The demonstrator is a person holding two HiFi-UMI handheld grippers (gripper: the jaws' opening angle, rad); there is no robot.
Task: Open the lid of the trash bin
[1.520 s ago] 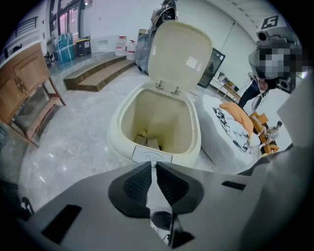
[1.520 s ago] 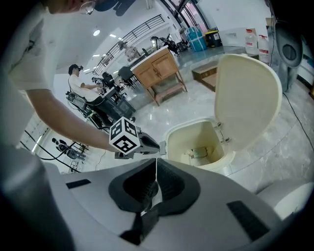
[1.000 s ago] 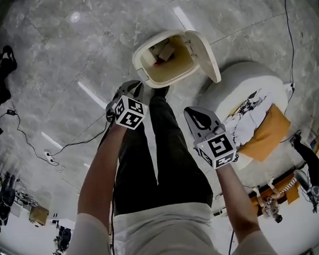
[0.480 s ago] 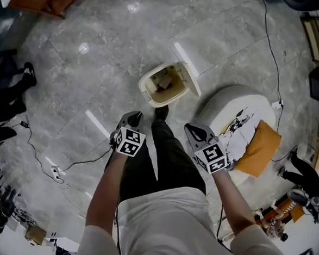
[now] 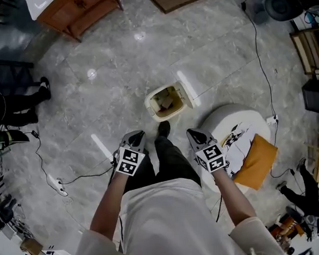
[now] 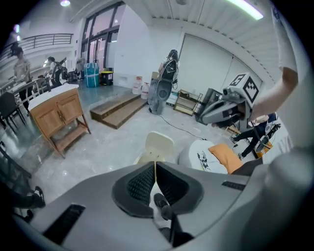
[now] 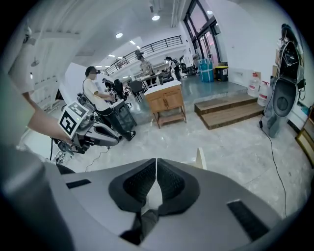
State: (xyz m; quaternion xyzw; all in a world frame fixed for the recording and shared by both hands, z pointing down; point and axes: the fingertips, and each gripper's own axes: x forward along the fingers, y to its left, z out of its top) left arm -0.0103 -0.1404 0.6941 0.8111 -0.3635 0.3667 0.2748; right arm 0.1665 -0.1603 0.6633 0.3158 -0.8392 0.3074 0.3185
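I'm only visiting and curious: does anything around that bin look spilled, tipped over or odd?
Nothing stands out. The trash bin stands upright with its lid swung open, scraps inside, none spilled around it. The left gripper and right gripper are shut, empty and apart from it. A loose cable trails across the floor.

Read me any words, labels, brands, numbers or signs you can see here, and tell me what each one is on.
No readable words or numbers in any view.
Square black-and-white patterns on the left tool and the right tool: coded markers, not text.
Black print on the round white pouf: too small to read.
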